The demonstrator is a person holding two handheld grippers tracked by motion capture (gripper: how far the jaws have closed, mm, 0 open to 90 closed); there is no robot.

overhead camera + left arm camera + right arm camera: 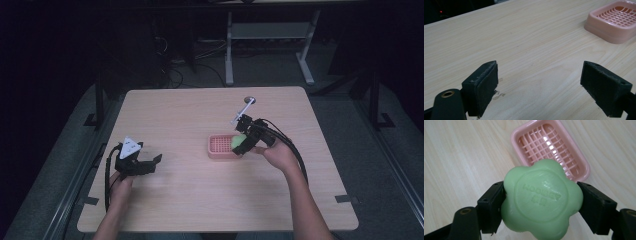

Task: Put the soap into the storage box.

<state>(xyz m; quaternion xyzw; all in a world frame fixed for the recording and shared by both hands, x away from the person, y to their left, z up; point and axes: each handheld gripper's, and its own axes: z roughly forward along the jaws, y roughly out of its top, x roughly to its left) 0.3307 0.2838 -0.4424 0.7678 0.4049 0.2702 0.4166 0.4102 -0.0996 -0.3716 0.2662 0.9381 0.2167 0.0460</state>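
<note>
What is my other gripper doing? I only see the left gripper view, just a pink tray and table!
Observer: The right gripper is squeezing a green flower-shaped soap.
Operator: Is the soap in the pink tray yet?
Observer: No. In the right gripper view it's held above the near end of the pink tray, whose grid floor is bare.
Operator: Anything else on the table?
Observer: Yes, in the high view a small round metal thing sits near the far edge.

dark room, light wood table (190, 195) mid frame, white desk legs (229, 50) and cables (172, 75) on grey floor (350, 130) up top
</note>
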